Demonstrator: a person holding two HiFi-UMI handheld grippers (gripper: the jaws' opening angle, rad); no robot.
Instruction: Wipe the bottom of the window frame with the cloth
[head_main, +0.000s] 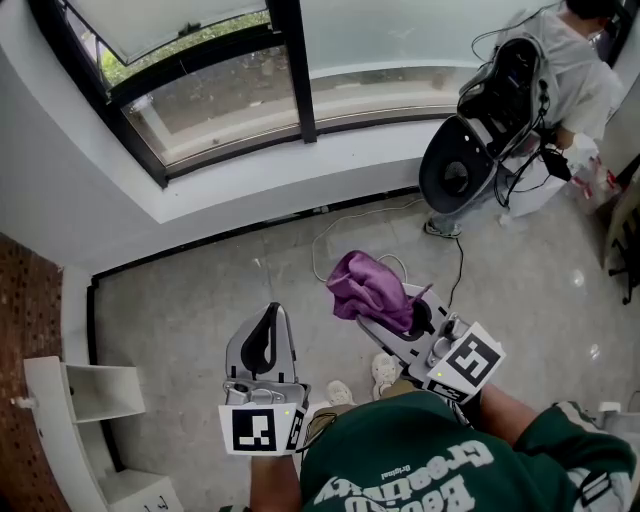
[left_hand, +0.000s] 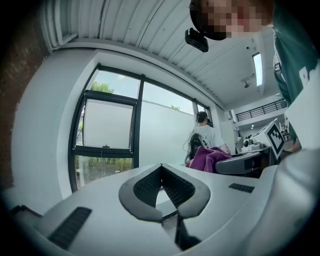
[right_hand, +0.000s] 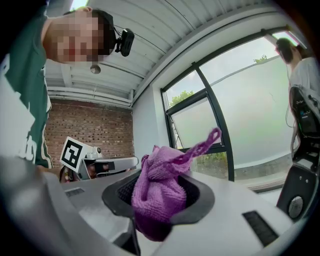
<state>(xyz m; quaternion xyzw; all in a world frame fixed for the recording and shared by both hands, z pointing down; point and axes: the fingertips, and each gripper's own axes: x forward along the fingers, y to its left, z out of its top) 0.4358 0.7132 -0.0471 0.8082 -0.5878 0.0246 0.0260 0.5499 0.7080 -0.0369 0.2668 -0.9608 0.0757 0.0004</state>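
Purple knitted cloth (right_hand: 159, 197) bunches between ribbed fingers (right_hand: 201, 199) of the right gripper (right_hand: 160, 186).

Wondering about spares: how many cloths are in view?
1: a purple cloth clamped in the right gripper. The left gripper is shut and empty. Others may be out of view.

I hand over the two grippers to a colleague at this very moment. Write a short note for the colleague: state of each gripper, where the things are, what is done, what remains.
Left gripper: jaws together, holding nothing, held low in front of the body.
Right gripper: shut on the purple cloth, which bunches out past the jaws.
The bottom of the window frame is ahead and to the left; the cloth is over the floor, apart from it.
Done: cloth picked up. No wiping shows.
Left: bring the cloth to the bottom rail and wipe along it. Mind the white cable on the floor below the window.
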